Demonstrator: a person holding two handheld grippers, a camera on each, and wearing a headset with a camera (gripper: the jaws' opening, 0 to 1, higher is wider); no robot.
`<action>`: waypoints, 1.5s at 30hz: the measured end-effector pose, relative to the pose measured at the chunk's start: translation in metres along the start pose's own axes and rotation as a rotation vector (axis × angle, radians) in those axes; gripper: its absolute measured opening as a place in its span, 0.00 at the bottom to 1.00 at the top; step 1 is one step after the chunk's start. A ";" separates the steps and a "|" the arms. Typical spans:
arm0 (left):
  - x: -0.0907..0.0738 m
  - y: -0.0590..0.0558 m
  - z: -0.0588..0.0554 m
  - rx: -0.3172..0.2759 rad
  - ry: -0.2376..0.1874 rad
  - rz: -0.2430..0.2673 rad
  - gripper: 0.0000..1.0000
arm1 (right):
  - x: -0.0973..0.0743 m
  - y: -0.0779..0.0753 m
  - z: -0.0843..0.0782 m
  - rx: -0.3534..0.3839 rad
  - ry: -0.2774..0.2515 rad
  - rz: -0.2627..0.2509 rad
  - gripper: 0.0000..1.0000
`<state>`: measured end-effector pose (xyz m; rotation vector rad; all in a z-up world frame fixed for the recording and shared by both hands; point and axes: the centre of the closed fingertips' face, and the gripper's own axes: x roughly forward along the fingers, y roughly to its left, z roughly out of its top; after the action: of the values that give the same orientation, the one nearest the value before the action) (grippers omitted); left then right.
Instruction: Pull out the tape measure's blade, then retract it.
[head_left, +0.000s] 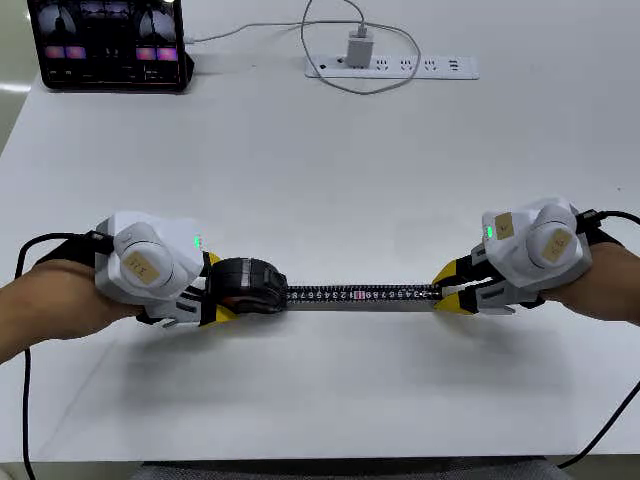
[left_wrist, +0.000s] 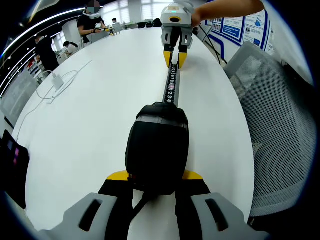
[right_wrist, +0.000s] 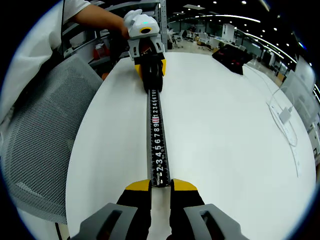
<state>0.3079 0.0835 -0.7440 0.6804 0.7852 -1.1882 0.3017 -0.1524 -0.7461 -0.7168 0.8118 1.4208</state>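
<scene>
Black rounded plastic tape measure case (head_left: 247, 285) sits low on the white bench (head_left: 320, 160), near the front edge, left of centre. We see its dark metal blade (right_wrist: 157, 145) pulled out flat and straight along the bench surface, running rightward from the case mouth to the other gripper.

Left gripper (left_wrist: 155, 176) is clenched on the case from behind, yellow tips on either side of it. Right gripper (right_wrist: 160, 186) is pinched onto the blade's free end, yellow tips nearly together around it. Both grippers lie low and level, pointing at each other, well apart, with the blade stretched between them. Left hand (head_left: 50, 300) and right hand (head_left: 600, 285) wrap the white gripper bodies from the outer sides.

Writing: white numerals on the blade read 2 to 9, a 10 in a red box, then 1 to 8 in the right gripper view. We cannot read any brand on the case.
</scene>
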 end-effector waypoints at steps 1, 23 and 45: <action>0.000 0.000 0.000 -0.001 0.000 -0.001 0.27 | -0.001 0.000 0.000 0.001 0.000 0.000 0.10; 0.000 0.000 0.000 0.001 0.007 -0.001 0.27 | -0.014 -0.002 -0.021 0.006 0.041 -0.002 0.09; 0.001 0.001 -0.002 -0.002 0.008 -0.003 0.27 | -0.032 -0.004 -0.041 0.019 0.085 -0.009 0.09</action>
<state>0.3087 0.0846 -0.7457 0.6825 0.7939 -1.1874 0.3043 -0.2044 -0.7421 -0.7695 0.8863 1.3806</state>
